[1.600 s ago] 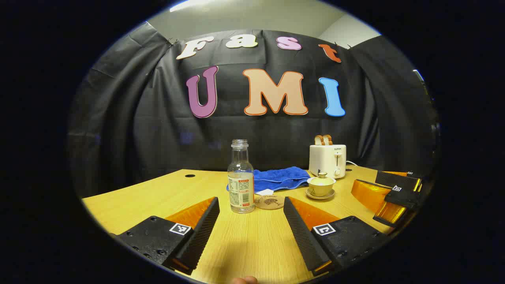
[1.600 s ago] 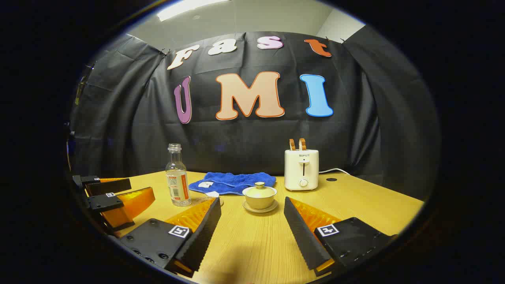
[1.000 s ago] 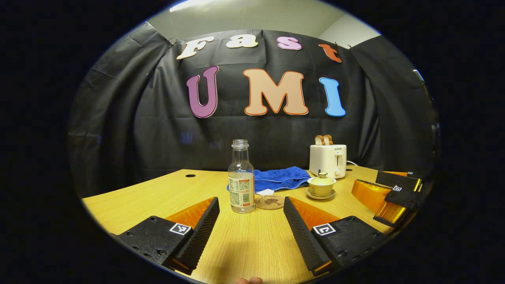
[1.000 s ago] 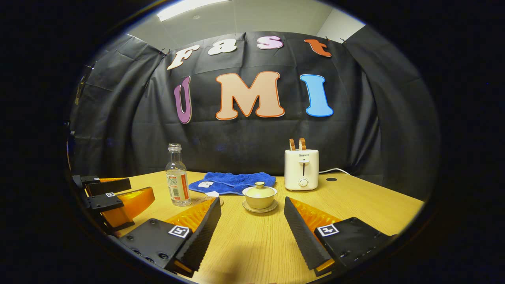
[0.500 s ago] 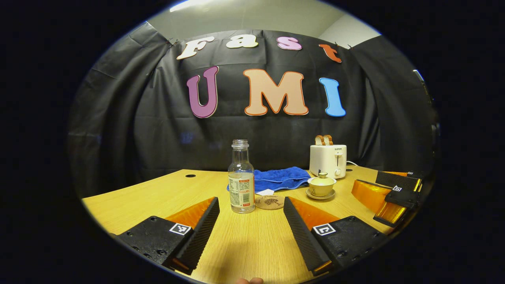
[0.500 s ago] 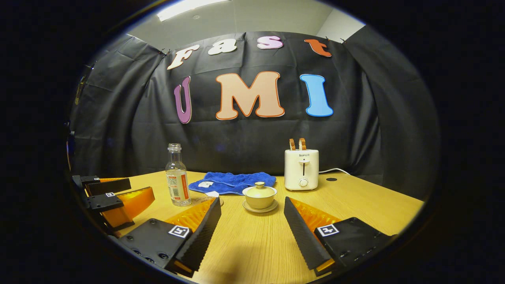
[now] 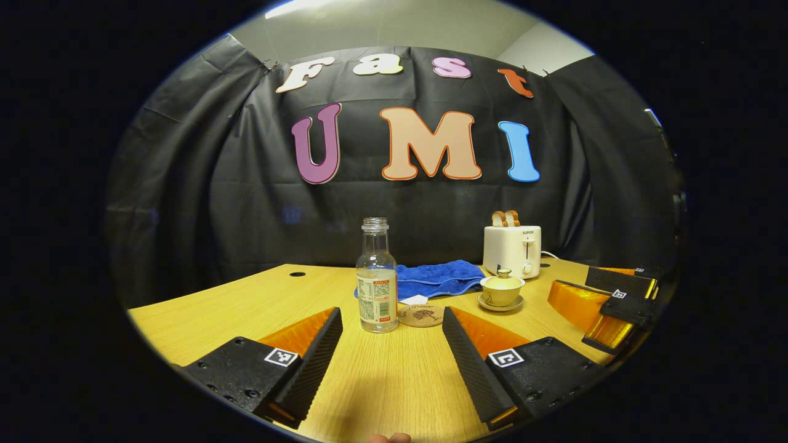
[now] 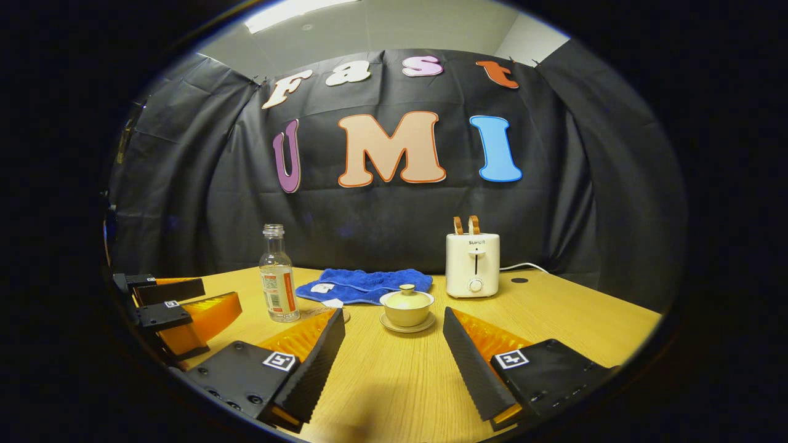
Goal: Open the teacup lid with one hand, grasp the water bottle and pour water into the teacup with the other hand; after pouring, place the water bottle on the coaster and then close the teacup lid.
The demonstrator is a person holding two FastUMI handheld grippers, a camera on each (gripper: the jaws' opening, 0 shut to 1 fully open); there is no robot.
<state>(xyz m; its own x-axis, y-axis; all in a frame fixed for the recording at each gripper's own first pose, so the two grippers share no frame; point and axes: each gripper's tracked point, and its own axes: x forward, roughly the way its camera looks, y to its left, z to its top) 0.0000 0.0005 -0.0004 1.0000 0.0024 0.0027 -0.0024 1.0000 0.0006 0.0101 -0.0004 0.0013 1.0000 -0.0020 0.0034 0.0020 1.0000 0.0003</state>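
Ahead of the left gripper (image 7: pixel 392 363), on the wooden table (image 7: pixel 246 307), the water bottle (image 7: pixel 376 277) stands upright, uncapped and partly filled, just beyond the tip of the gripper's left finger and a little inside the line of it. This gripper is released, its two fingers spread wide with bare tabletop between them and nothing held. Just right of the bottle, straight out from the gap between the fingers, lies the round coaster (image 7: pixel 421 315), close beside the bottle's base; whether they touch cannot be told. A blue cloth (image 7: pixel 437 278) is spread behind both. Farther right, past the right finger's tip, the teacup (image 7: pixel 502 291) sits on its saucer with the lid (image 7: pixel 503 277) on. A white toaster (image 7: pixel 511 249) stands behind the cup.

In the right gripper view, the left gripper (image 8: pixel 166 311) shows at the far left, low over the table, with the water bottle (image 8: pixel 279 277) just past it. The right gripper (image 8: pixel 394 360) is likewise released, fingers wide apart and empty. The teacup (image 8: pixel 406 311) stands directly ahead of its gap, near the fingertips but untouched, its lid (image 8: pixel 406 296) in place. The blue cloth (image 8: pixel 363 284) lies behind the cup to the left, the toaster (image 8: pixel 473 263) behind it to the right.
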